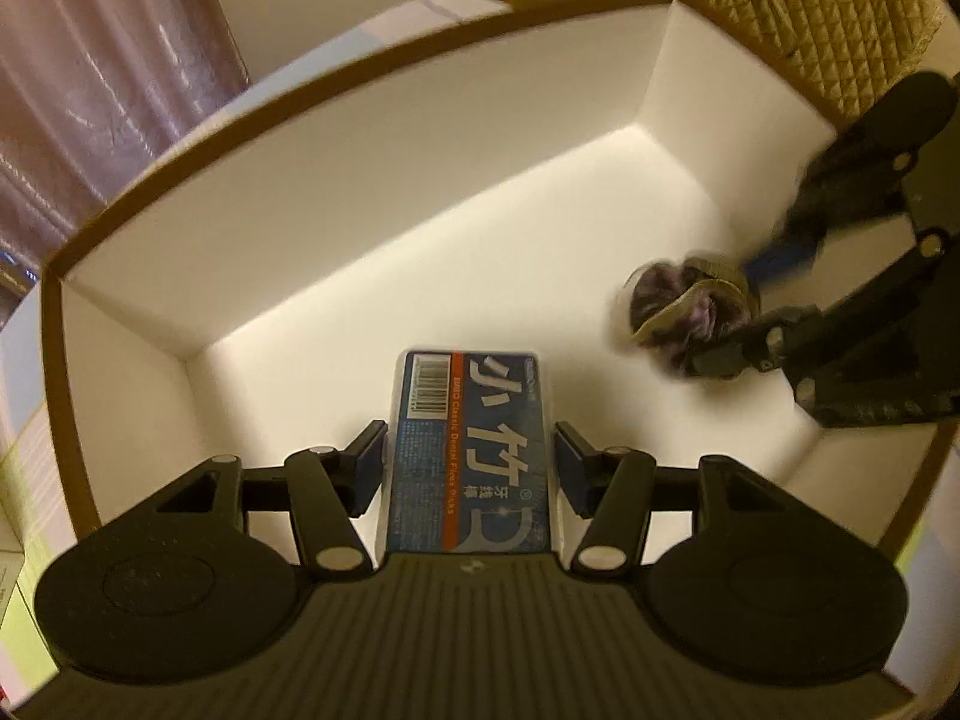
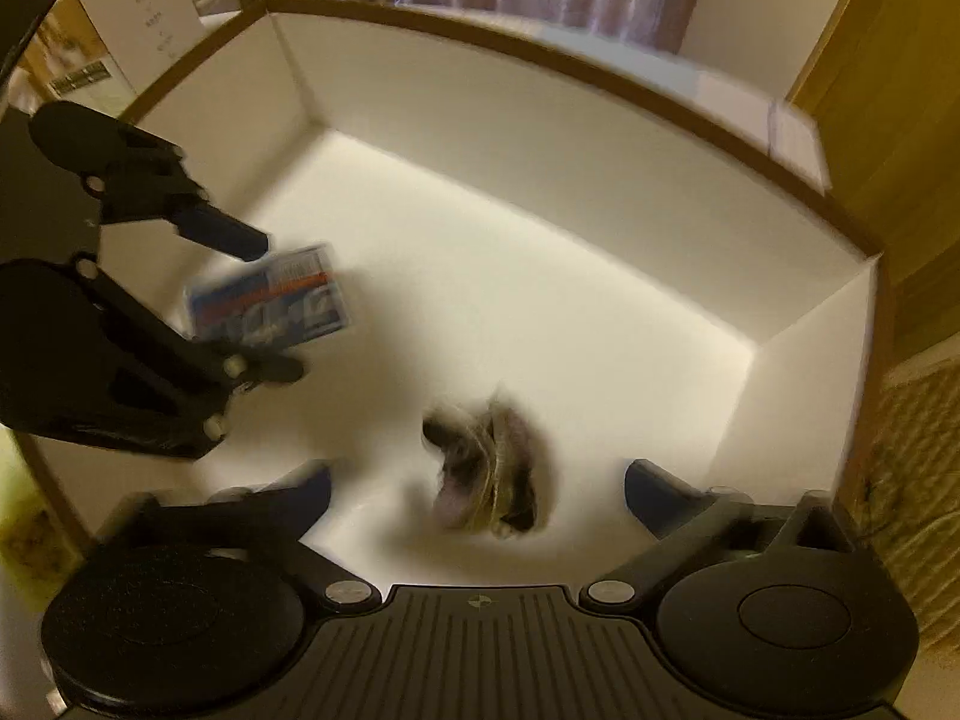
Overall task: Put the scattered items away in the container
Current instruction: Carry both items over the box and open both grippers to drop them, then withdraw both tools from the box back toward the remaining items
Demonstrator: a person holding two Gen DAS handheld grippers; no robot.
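Both grippers point down into a white cardboard container with a brown rim. A blue pack of dental floss picks sits between the fingers of my left gripper. The pads stand just off its sides, and its far end is near the white floor. My right gripper is open wide. A purple and olive hair scrunchie, blurred, is below its spread fingers at the container floor, touched by neither pad.
A pale curtain hangs beyond the container. Quilted tan fabric lies past its far right corner, beside a wooden door. A white carton stands outside the container's left wall.
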